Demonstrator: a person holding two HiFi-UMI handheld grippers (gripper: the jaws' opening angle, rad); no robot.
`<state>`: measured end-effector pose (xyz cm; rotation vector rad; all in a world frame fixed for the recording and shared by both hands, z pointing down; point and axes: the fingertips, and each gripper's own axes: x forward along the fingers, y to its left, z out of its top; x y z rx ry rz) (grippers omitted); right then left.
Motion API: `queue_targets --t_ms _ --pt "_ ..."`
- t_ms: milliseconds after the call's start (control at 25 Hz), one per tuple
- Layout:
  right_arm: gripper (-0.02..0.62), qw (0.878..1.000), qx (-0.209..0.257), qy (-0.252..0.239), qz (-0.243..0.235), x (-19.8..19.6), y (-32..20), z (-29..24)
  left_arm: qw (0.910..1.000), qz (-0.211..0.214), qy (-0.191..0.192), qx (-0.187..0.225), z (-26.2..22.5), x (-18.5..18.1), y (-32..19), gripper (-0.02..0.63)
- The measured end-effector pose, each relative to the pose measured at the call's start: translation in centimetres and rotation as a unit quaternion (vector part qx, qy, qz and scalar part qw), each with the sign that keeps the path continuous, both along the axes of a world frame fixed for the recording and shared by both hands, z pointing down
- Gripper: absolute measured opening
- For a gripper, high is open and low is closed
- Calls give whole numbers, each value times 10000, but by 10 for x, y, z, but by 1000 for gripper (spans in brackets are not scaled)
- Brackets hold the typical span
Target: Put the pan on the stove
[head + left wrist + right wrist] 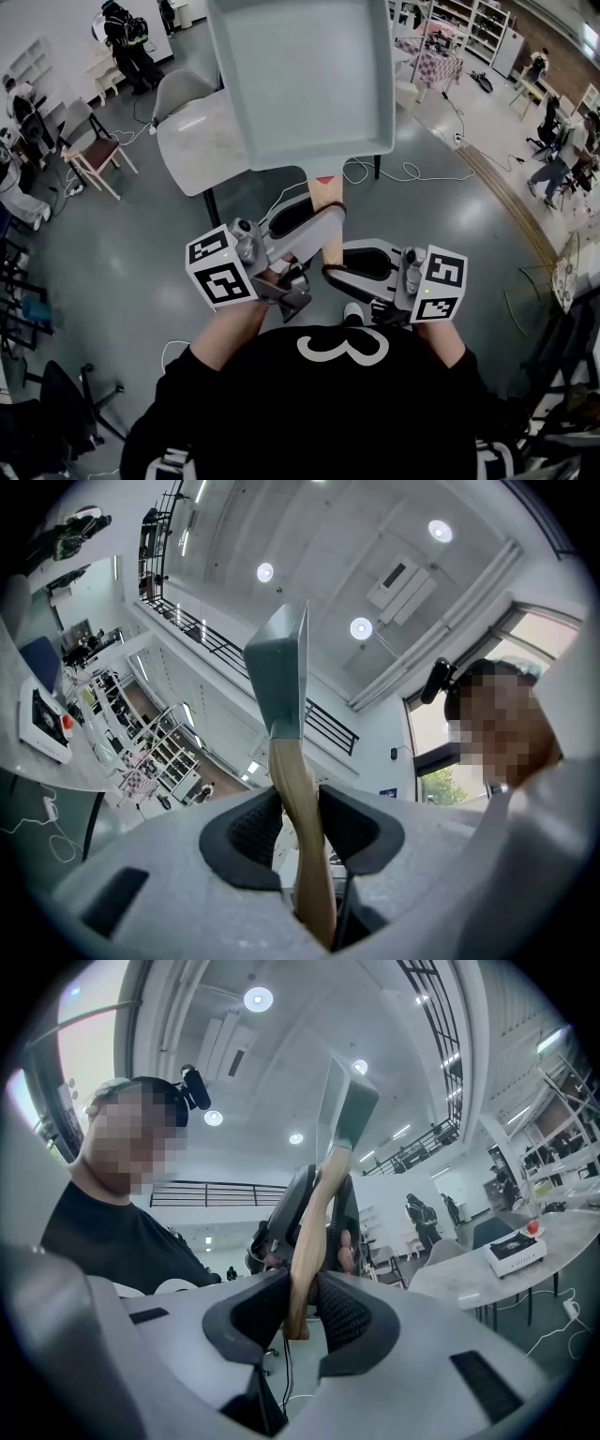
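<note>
A square grey pan (302, 80) with a pale wooden handle (327, 192) is held up in the air in front of me, above the floor. My left gripper (323, 216) is shut on the handle higher up; in the left gripper view the handle (302, 808) runs between its dark pads up to the pan (281, 677), seen edge-on. My right gripper (335, 269) is shut on the handle's lower end. In the right gripper view the handle's end (298, 1279) is pinched between the pads, with the left gripper (314, 1206) and pan (349, 1101) beyond.
A white table (199, 141) with a grey chair (178, 89) stands below the pan, and cables (412, 173) lie on the grey floor. A white boxy device with a red knob (514, 1252) sits on a table to the right. People stand far off.
</note>
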<state>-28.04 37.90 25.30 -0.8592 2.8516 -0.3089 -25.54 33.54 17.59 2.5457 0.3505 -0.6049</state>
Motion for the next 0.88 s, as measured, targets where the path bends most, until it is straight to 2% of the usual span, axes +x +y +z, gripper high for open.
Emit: queue_targets --t_ms 360,760,880 --pt "84 9998 -53 -147 -150 50 -27 7 9995 -212 -140 168 5 49 -22 129" --pt "84 9992 -83 -116 -372 128 -82 16 9986 -463 -208 139 14 126 -78 127" --pt "84 9988 -130 -144 -449 165 -100 19 9982 -545 -222 82 18 163 -97 127"
